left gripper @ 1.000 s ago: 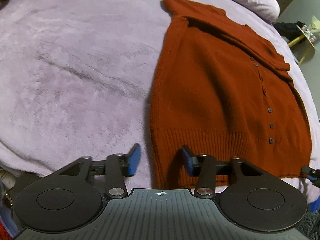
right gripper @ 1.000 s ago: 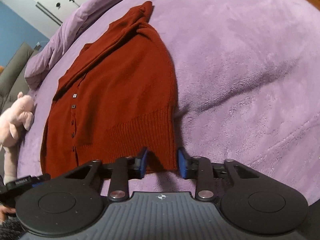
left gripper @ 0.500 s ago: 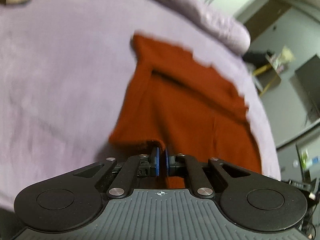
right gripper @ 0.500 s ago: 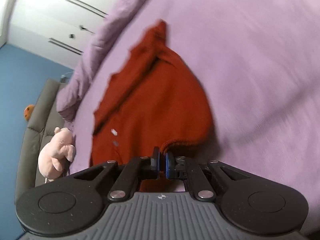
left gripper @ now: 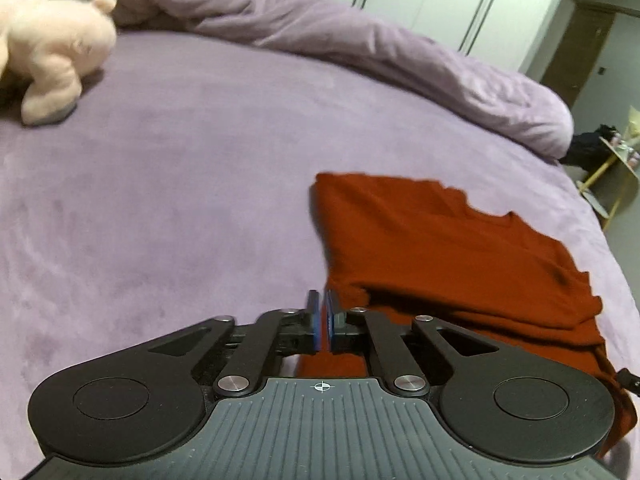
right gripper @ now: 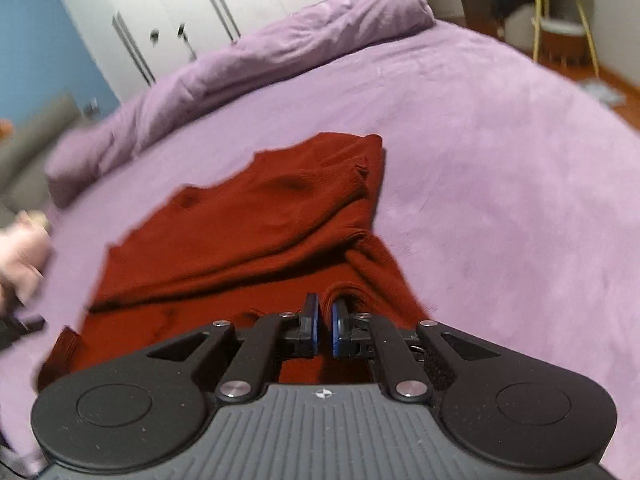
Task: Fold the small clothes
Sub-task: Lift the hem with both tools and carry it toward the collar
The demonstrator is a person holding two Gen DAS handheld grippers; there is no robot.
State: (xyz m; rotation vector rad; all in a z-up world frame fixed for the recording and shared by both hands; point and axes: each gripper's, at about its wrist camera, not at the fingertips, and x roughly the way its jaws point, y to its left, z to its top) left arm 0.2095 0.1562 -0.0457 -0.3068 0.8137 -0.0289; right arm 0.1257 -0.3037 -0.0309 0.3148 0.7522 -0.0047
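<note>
We look across a wide purple bedspread [left gripper: 168, 184] that fills most of both views, with a rumpled duvet [left gripper: 360, 44] of the same colour heaped along its far edge in front of white wardrobe doors [right gripper: 168, 16]. On the spread lies the rust-red knitted sweater [left gripper: 440, 248], the garment we are folding: its far part rests flat on the bed, while its near hem is gathered and lifted toward us, so the cloth bunches in soft ridges between the two tools. From the right wrist we see the same sweater [right gripper: 248, 232] doubled over itself, with a thick roll of knit rising just ahead of the fingers. A pink plush animal [left gripper: 52, 48] sits at the far left of the bed, well apart from the sweater.

Our left gripper [left gripper: 321, 322] has its blue pads pressed together, pinching the sweater's near corner, and red fabric hangs below it. Our right gripper [right gripper: 322, 328] shows a narrow gap between its pads; its jaws have just been opening slightly, yet a fold of the hem sits gripped between them.
</note>
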